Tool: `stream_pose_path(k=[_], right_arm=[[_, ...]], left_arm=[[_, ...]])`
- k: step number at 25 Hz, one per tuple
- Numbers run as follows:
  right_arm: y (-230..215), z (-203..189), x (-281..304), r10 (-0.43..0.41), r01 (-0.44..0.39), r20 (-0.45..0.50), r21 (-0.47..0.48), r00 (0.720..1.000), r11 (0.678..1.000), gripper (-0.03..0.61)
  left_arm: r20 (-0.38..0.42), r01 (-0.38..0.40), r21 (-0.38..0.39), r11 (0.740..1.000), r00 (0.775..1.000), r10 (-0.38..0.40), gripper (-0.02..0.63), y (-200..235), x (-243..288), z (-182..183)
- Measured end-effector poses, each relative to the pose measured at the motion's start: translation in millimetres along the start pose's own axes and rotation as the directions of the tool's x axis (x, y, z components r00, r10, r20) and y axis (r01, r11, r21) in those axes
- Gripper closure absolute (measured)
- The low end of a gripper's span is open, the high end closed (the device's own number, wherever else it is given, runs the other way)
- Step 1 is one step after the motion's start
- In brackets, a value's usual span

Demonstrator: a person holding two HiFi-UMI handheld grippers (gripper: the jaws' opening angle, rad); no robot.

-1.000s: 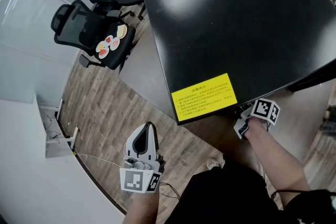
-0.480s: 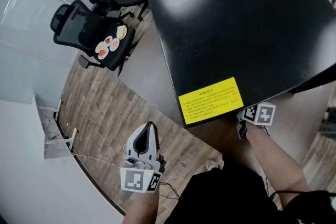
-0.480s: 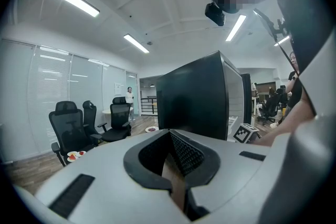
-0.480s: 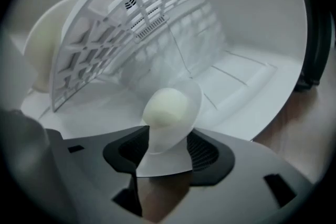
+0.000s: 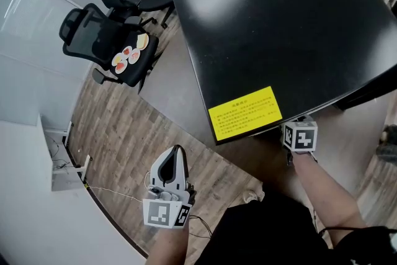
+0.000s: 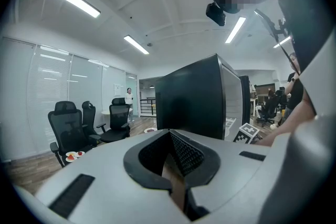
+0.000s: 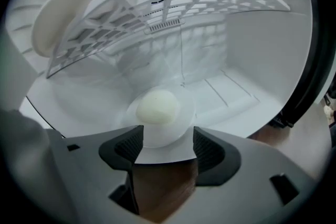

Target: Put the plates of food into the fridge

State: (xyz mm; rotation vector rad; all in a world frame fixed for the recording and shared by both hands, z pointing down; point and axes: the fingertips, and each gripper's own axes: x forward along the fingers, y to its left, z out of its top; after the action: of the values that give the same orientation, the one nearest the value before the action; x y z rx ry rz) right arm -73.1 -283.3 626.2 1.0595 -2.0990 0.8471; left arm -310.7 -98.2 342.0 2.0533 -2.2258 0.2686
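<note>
At far left, an office chair stands on the wooden floor. Plates of food lie on its seat, red and yellow pieces showing. A broad run of bare floor separates the chair from the fridge, so there is free passage between them.

Low in the head view, the left hand-held gripper hangs over that open floor, well apart from both chair and fridge. Its jaws are pressed together with nothing between them.

Seen from above, the fridge's black top has a straight near edge running diagonally. Near its front corner is a yellow label bearing lines of dark print too small to read.

Just right of the label, the right hand-held gripper reaches in under the fridge's front edge, and only its marker cube shows from above. Its jaws have just been opening and stand wide. The near rim of a white plate lies between them, untouched by the pads. This plate rests on the white fridge floor and carries a pale round bun. A white wire rack spans overhead, leaving clear room above the bun.
</note>
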Motion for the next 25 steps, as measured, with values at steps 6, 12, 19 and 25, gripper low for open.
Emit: stream_pose_path(k=[6, 12, 19, 25], right_arm=[[2.7, 13.6, -20.9, 0.044, -0.044, 0.099, -0.010, 0.994, 0.999, 0.301], [7.8, 28.2, -55.8, 0.115, -0.105, 0.208, -0.059, 0.971, 0.993, 0.302], [3.0, 33.6, -100.6, 0.131, -0.100, 0.294, -0.117, 0.947, 0.988, 0.306], [11.9, 50.5, -155.1, 0.155, -0.093, 0.381, -0.174, 0.912, 0.980, 0.313]], left_arm=[[0.025, 0.021, 0.001, 1.000, 0.999, -0.021, 0.611, -8.8, 0.7, 7.3], [0.062, 0.061, -0.003, 0.998, 0.996, -0.061, 0.611, -26.4, 3.4, 16.5], [0.099, 0.109, -0.009, 0.994, 0.989, -0.107, 0.611, -50.1, -1.1, 28.2], [0.143, 0.140, -0.010, 0.990, 0.980, -0.137, 0.611, -66.7, -9.9, 43.3]])
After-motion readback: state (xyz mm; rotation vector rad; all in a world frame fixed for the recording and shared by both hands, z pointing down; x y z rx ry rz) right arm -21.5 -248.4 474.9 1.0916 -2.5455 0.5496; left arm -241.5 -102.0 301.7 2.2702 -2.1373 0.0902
